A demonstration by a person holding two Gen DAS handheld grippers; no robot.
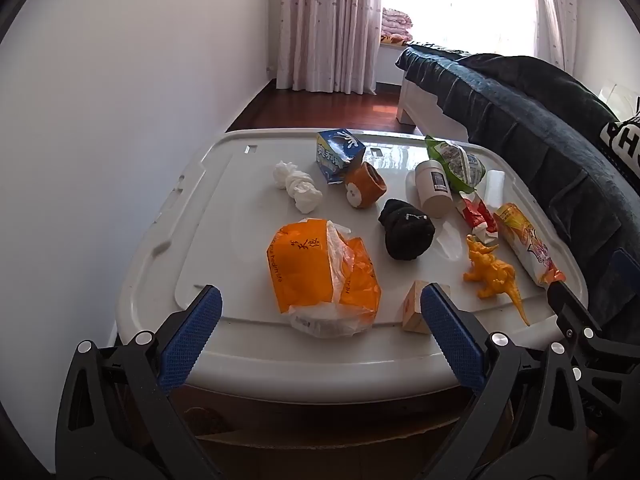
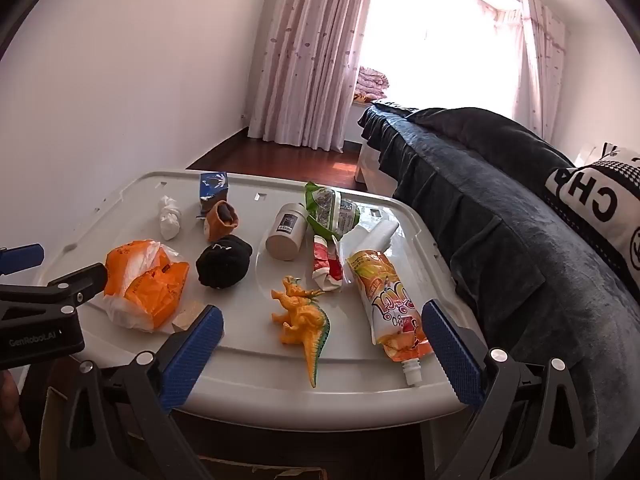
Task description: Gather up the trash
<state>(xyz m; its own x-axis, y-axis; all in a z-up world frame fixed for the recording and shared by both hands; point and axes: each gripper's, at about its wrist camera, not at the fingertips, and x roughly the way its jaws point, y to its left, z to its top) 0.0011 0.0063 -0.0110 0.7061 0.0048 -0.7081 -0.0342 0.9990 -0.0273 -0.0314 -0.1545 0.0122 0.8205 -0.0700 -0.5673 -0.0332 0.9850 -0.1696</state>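
1. Blue-padded fingers of the left gripper [image 1: 320, 316] and the right gripper [image 2: 322, 332] are spread wide above the near edge of a white bin lid [image 1: 248, 344]; nothing is held.
2. Just beyond that edge are seen an orange tissue pack [image 1: 316, 268], a wooden block [image 1: 414, 312], a toy dinosaur [image 2: 302, 312] and a drink pouch [image 2: 390, 300].
3. Toward the far edge lie a crumpled tissue [image 1: 298, 188], a blue carton [image 1: 338, 154] and a green wrapper [image 2: 330, 210].

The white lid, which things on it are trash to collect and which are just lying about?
Trash, probably: crumpled tissue, orange bag, blue carton, green wrapper, red wrapper, drink pouch.

Lying about: toy dinosaur, wooden block, black sock ball, white jar.
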